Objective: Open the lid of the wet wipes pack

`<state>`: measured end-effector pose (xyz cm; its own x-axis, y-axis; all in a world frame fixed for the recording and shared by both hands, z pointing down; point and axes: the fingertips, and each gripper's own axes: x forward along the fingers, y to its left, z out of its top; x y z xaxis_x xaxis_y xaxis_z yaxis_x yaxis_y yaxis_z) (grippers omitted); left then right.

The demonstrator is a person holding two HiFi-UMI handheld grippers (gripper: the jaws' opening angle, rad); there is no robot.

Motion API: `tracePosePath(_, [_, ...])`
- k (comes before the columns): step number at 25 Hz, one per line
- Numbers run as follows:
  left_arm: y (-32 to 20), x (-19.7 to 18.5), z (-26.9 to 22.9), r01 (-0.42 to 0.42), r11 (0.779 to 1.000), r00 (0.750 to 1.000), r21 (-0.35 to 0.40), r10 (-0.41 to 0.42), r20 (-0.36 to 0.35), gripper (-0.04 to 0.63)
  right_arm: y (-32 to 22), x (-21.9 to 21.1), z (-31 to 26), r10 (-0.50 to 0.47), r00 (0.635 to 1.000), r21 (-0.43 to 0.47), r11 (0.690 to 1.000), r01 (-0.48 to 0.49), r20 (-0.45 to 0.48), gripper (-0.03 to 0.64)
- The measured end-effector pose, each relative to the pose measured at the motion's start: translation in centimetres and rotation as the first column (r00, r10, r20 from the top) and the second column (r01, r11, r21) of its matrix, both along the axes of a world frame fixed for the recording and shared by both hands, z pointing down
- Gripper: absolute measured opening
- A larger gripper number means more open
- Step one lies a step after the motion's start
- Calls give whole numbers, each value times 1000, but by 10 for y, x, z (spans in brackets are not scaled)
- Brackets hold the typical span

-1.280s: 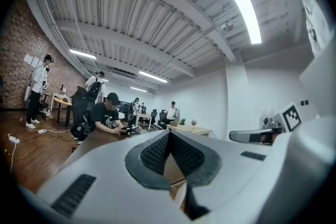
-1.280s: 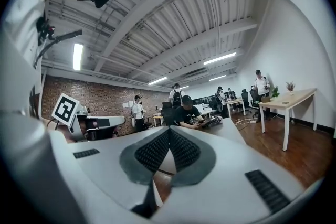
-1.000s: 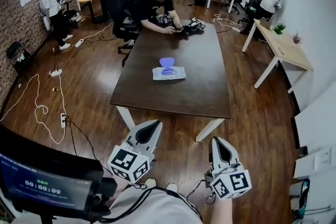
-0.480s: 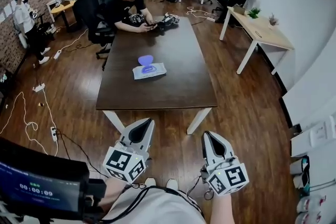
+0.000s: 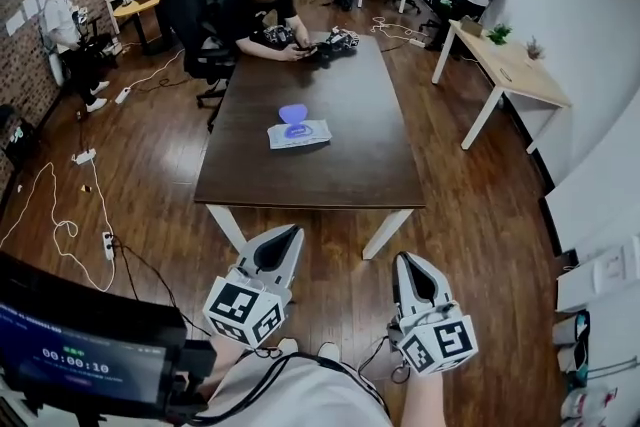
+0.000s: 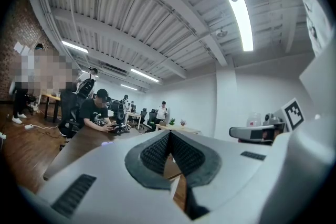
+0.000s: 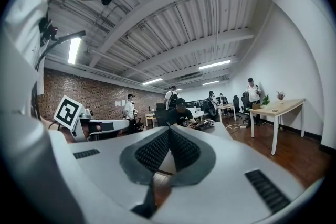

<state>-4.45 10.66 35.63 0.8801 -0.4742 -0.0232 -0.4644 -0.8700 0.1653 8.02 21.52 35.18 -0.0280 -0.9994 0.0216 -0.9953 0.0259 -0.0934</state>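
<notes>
The wet wipes pack [image 5: 299, 134] lies flat near the middle of the dark brown table [image 5: 340, 165], white with a purple oval lid [image 5: 293, 114] at its far side. In the left gripper view only a purple spot of the lid [image 6: 107, 143] shows on the tabletop. My left gripper [image 5: 288, 235] and right gripper [image 5: 408, 262] hang side by side over the wood floor, short of the table's near edge and far from the pack. Both point level toward the table. The left gripper [image 6: 169, 135] and the right gripper [image 7: 169, 131] are shut with nothing between their pads.
A seated person [image 5: 262, 7] works on black gear [image 5: 335, 43] at the table's far end. Other people stand at the back. A light wooden desk [image 5: 510, 70] stands at the right. Cables [image 5: 70, 225] trail over the floor at the left. A screen [image 5: 90, 355] sits at the lower left.
The head view has swung about, so the table and pack shift in the picture. Both grippers stay shut, low in front of the table.
</notes>
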Motion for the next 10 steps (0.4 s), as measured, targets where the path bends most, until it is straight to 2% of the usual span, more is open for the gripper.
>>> tracePosePath(10, [-7,-2,8,9,1000,1000,-8,-9,6,0,-8,0,7,-10,1000,-5,1000,10,-1,9])
